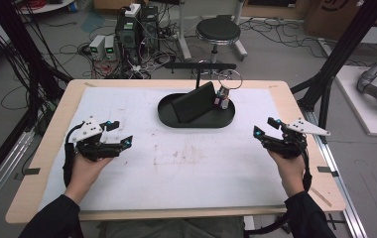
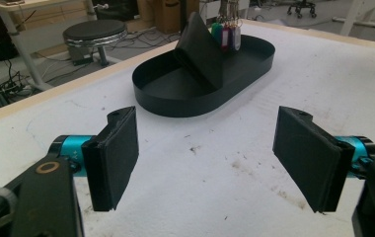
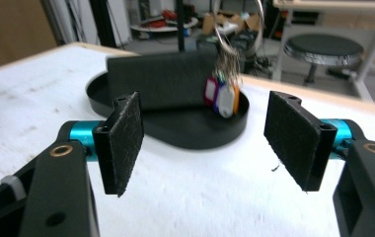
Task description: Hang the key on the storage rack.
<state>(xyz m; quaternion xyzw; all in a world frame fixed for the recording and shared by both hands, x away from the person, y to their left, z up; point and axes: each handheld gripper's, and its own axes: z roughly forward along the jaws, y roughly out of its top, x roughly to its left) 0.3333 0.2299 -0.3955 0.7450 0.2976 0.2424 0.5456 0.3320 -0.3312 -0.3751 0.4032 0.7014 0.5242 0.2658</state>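
Black oval tray [image 1: 176,120] sits at about 12 o'clock on the white tabletop [image 1: 186,168], well apart from both grippers. Inside it there's a dark wallet [image 1: 194,102] leaning up on its edge, tilted, and right beside that a bunch of key tags [image 1: 221,98] hanging off a big metal ring [image 1: 230,79], at the tray's right end.

Left gripper [image 1: 116,133] hangs around 9 o'clock, jaws spread wide, nothing between them and nothing touching the pads. From the left gripper view you look straight through the gap at bare tabletop with the tray further off.

Right gripper [image 1: 266,127] is over at 3 o'clock, same deal: jaws wide apart, holding nothing. In the right gripper view the wallet and tags line up in the gap between its jaws, but farther off, no contact.

Tabletop's got some brownish smudges near the middle.
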